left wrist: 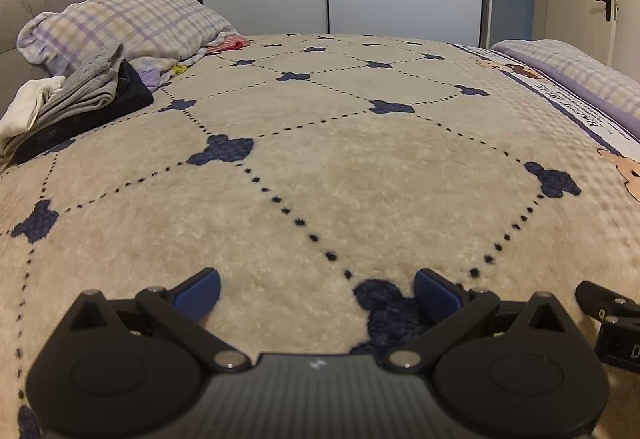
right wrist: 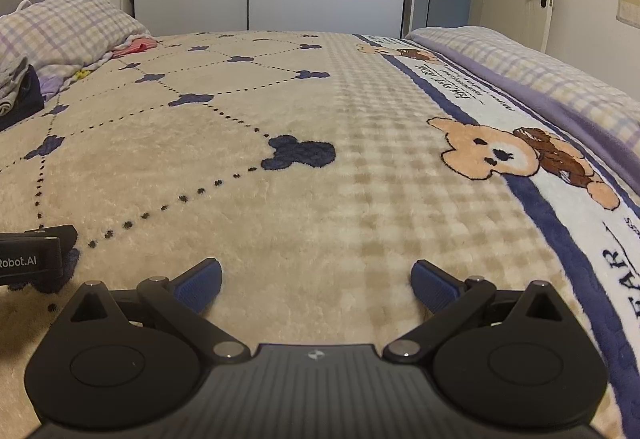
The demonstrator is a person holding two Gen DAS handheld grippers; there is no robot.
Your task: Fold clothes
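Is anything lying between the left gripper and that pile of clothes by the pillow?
Nothing visible does. The left gripper is open and empty over the blanket, and only bare blanket lies between it and the pile of clothes at far left, beside the checked pillow.

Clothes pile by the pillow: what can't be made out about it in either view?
- Left wrist view: clothes pile sits far left; the white piece is cut by the frame edge, and the garment count and types are unclear.
- Right wrist view: clothes pile is mostly cut off by the left edge.
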